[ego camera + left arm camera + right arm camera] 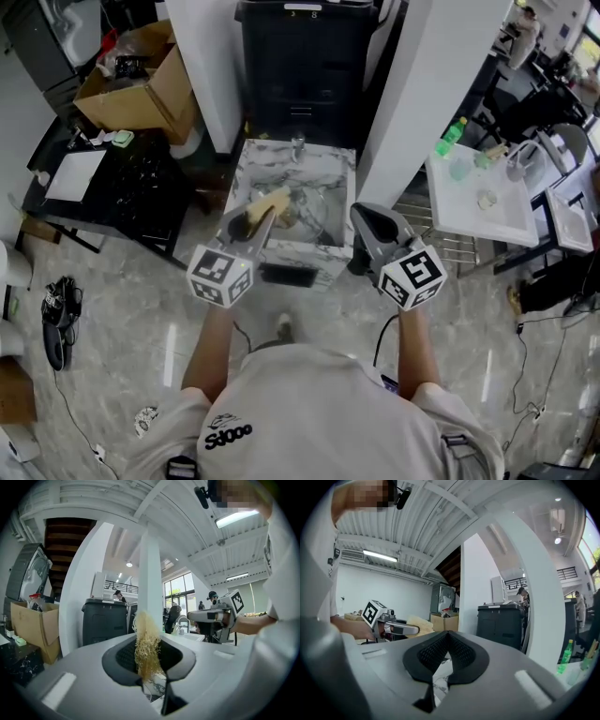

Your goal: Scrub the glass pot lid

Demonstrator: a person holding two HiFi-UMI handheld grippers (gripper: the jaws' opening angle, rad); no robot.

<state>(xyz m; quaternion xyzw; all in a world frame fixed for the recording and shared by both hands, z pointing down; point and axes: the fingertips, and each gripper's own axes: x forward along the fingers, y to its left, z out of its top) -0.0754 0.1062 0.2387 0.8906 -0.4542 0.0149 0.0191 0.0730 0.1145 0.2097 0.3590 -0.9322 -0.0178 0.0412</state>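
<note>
Straw-coloured fibre filled the jaws of the left hand-held gripper [149,651], which was clamped on a loofah-like scrubber [146,634] standing up between its black pads. In the head view that scrubber [267,211] sat just left of centre, over the near left part of a marble-patterned sink [253,155] with a faucet [298,147] at its far rim. The right hand-held gripper [447,641] had its pads pressed together with nothing between them, and in the head view it [375,223] hovered at centre right, over the sink's right edge and near the left one without touching it. The glass pot lid [311,214] appeared only as a faint rounded, glassy shape in the basin at the frame's centre, partly behind the scrubber; its knob and rim could not be made out, so its exact lie was uncertain. Judged as a glass lid in a sink, it would be rigid, fairly heavy for its thinness, breakable against the stone and slippery if wet. The best hold looked to be the knob or the metal rim, taken by the empty right gripper, so that it would not skate while the soft, light scrubber, which would give under pressure, worked across the dome.
</note>
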